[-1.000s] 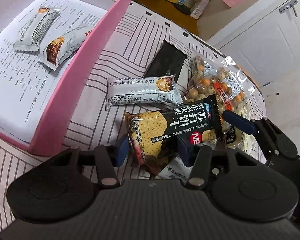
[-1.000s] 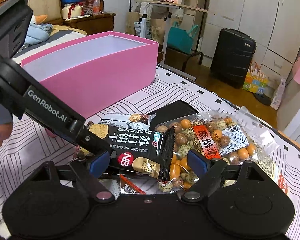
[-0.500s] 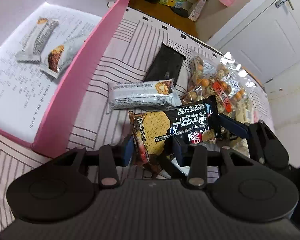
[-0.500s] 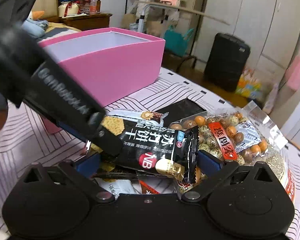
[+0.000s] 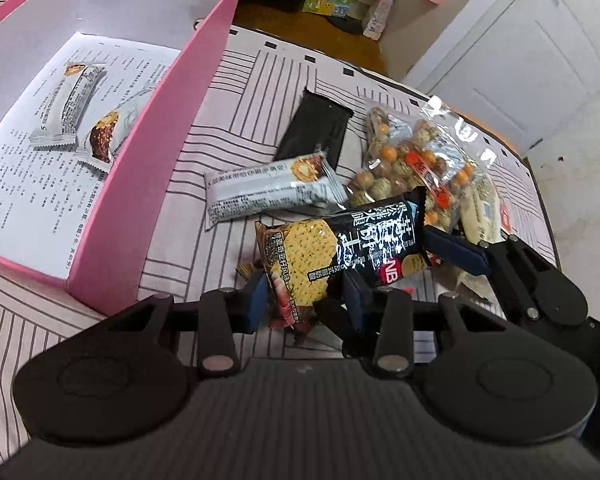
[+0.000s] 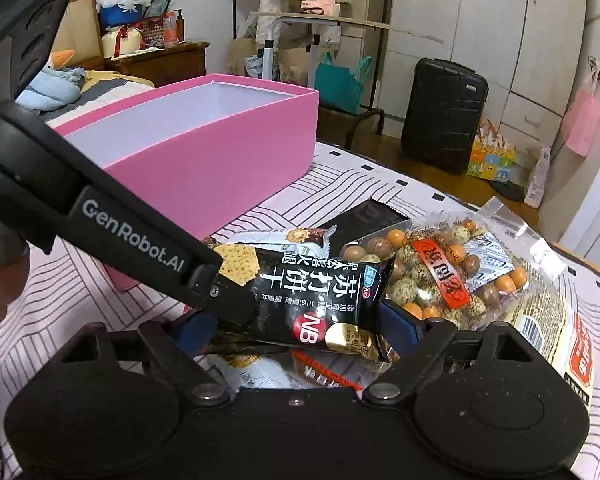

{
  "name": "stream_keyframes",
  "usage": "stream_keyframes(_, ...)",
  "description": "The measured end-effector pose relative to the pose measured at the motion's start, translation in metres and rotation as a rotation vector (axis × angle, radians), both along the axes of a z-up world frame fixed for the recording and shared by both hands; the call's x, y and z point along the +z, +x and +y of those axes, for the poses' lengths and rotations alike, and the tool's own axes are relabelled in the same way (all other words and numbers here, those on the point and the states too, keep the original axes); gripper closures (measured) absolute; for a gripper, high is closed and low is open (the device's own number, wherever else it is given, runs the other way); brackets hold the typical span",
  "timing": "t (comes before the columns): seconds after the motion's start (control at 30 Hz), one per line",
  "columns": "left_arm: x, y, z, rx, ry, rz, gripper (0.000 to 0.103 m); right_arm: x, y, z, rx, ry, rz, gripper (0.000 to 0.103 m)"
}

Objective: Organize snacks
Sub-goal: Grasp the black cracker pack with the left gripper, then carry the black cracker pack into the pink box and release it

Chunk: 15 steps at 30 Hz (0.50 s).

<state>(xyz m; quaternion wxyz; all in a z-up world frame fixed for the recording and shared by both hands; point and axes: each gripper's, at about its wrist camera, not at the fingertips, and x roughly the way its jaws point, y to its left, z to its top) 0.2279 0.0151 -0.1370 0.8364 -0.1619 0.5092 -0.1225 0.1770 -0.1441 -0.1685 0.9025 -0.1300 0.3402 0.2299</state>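
Left gripper [image 5: 304, 300]: jaws closed on cracker pack [image 5: 340, 248], pinching its near end, pack raised above striped bench [image 5: 260, 92]. Right gripper [image 6: 296, 330]: jaws spread wide, gripping nothing, straddling far end of same pack [image 6: 312, 296]. Pink box [image 5: 168, 128] at left, two white bars [image 5: 76, 112] lying inside. On bench beside box: another white bar [image 5: 268, 192], black wrapper [image 5: 316, 128], bag of coated nuts [image 5: 412, 164].

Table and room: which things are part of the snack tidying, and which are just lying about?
Job: cracker packet in the left gripper, pink box, white bar, black packet, nut bag.
Lying about: suitcase, green bag.
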Motion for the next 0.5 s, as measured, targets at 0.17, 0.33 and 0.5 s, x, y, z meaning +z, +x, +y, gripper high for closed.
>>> stream_keyframes(0.17, 0.007, -0.007, 0.004, -0.032, -0.009, 0.037, 0.064, 0.007, -0.010, 0.005, -0.032, 0.003, 0.035, 0.012)
stream_keyframes(0.33, 0.021, -0.017, 0.007, -0.072, 0.000, 0.056, 0.064, 0.019, -0.026, 0.011, -0.052, -0.010, 0.033, 0.012)
stream_keyframes(0.5, 0.034, -0.032, 0.012, -0.095, -0.013, 0.082, 0.064, 0.033, -0.045, 0.016, -0.064, -0.016, 0.047, 0.012)
